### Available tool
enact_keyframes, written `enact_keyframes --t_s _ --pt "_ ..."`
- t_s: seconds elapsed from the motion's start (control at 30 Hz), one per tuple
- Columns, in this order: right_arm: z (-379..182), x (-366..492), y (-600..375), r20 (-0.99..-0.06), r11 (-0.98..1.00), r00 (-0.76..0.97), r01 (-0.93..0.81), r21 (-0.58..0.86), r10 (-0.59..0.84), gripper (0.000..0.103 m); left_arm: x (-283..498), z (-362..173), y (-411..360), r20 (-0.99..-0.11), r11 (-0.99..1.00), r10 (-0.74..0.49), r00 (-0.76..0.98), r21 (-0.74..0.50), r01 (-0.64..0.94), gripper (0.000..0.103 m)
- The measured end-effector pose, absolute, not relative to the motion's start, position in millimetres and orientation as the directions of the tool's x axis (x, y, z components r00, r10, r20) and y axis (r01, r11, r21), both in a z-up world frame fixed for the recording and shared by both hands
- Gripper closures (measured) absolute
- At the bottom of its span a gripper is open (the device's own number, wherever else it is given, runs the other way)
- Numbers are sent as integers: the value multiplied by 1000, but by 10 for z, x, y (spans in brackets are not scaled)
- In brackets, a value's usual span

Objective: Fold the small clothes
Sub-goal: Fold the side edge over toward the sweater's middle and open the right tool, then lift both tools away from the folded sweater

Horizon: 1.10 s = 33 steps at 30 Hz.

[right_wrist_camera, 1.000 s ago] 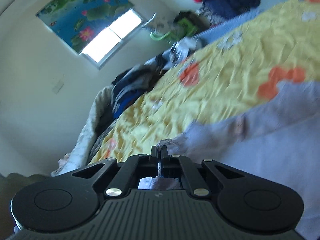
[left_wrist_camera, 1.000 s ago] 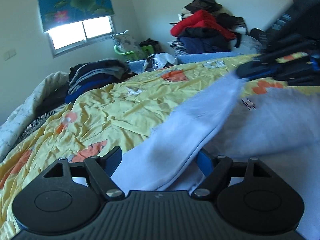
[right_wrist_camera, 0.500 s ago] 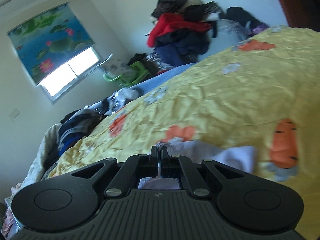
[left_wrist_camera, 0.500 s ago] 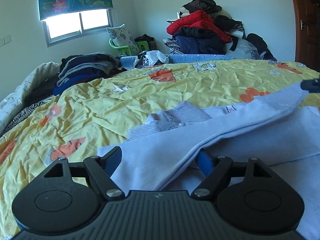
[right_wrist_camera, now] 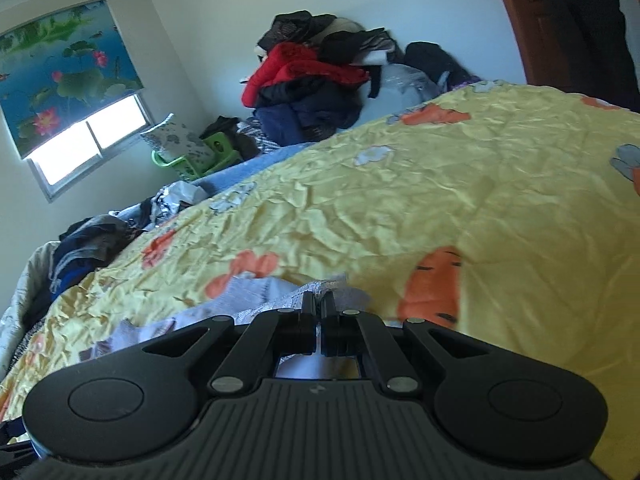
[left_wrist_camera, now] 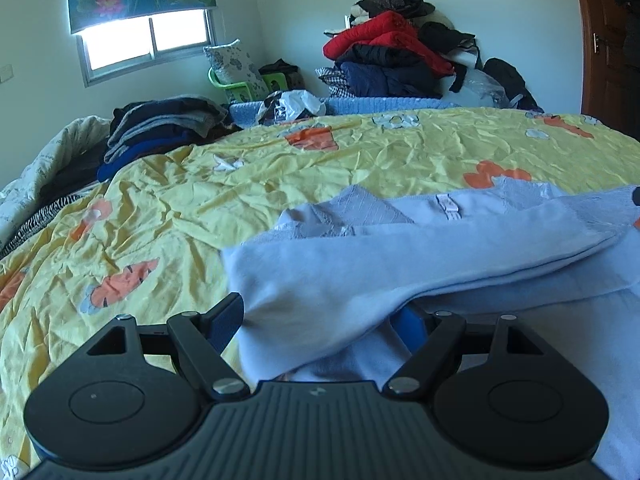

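A pale blue garment (left_wrist_camera: 360, 264) lies spread on the yellow bedspread (left_wrist_camera: 240, 184), with one layer folded over across it. My left gripper (left_wrist_camera: 320, 316) is open, its blue-padded fingers (left_wrist_camera: 224, 316) wide apart with a fold of the garment lying between them. My right gripper (right_wrist_camera: 319, 304) is shut on the lacy edge of the pale blue garment (right_wrist_camera: 272, 292), low over the yellow bedspread (right_wrist_camera: 400, 208). Its tip shows at the right edge of the left wrist view (left_wrist_camera: 636, 196).
A stack of dark folded clothes (left_wrist_camera: 160, 128) sits at the bed's far left. A heap of red and dark clothes (left_wrist_camera: 392, 56) rises behind the bed. A green chair with a pillow (left_wrist_camera: 236, 76) stands under the window. A brown door (left_wrist_camera: 608, 40) is at right.
My right gripper has carried the garment's edge from the left side across to the right and lowered it, so the fold now lies flat. My left gripper stays open in place.
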State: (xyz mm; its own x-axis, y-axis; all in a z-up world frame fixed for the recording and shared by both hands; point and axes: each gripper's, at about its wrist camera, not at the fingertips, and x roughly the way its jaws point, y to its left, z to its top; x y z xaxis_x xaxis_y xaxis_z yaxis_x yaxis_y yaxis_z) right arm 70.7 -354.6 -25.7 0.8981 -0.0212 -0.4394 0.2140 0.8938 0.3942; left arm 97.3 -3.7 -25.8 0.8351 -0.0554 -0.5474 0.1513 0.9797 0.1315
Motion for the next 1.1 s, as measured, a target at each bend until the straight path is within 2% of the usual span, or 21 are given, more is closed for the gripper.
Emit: enact_keyframes --t_s 0.1,0.17,0.23,0.33,0.37,0.47,0.5,0.57,0.63,0.67,0.7,0.8,0.9,1.0,1.1 --pt "-305 706 -3593 -470 893 882 236 384 -31 96 918 -245 -3 -546 980 -55 836 133 151 23" --pt "-344 690 -3621 -496 889 868 242 389 -20 83 879 -226 25 -547 979 -59 835 132 155 23" --pt "-339 624 -3634 -512 887 856 288 361 -70 75 830 -193 65 -547 980 -67 835 122 159 23" --pt "-222 422 -3607 -435 875 876 365 316 -209 76 779 -126 100 -537 983 -80 840 98 157 23" --pt "-164 385 -3556 -402 888 891 347 303 -210 76 773 -96 103 -531 985 -88 843 82 154 23" --pt "-92 494 -3368 -405 931 914 172 321 -30 73 774 -27 95 -510 989 -107 853 31 143 23" --pt "-116 567 -3319 -424 928 905 125 351 39 66 774 -8 91 -504 991 -104 858 17 130 23" --pt "-229 729 -3264 -485 915 867 100 391 113 66 783 2 99 -502 993 -106 858 -6 119 23" --pt "-345 831 -3227 -556 923 828 162 348 65 65 828 -34 97 -529 993 -99 843 8 122 19" --pt "-369 827 -3222 -563 921 825 183 343 46 63 862 -72 94 -548 993 -81 833 28 115 19" --pt "-361 765 -3222 -539 914 841 174 367 56 64 897 -120 98 -564 993 -63 823 46 108 19" --pt "-320 687 -3120 -519 929 852 131 346 74 54 1004 -276 118 -625 995 -35 780 54 88 19" --pt "-377 765 -3090 -574 943 818 161 290 37 53 967 -326 188 -625 998 -49 779 7 68 19" --pt "-301 608 -3041 -527 951 849 122 285 49 51 940 -336 203 -621 998 -34 783 15 55 19" --pt "-349 648 -2947 -568 976 823 117 183 8 47 927 -316 214 -623 999 -37 781 3 49 19"
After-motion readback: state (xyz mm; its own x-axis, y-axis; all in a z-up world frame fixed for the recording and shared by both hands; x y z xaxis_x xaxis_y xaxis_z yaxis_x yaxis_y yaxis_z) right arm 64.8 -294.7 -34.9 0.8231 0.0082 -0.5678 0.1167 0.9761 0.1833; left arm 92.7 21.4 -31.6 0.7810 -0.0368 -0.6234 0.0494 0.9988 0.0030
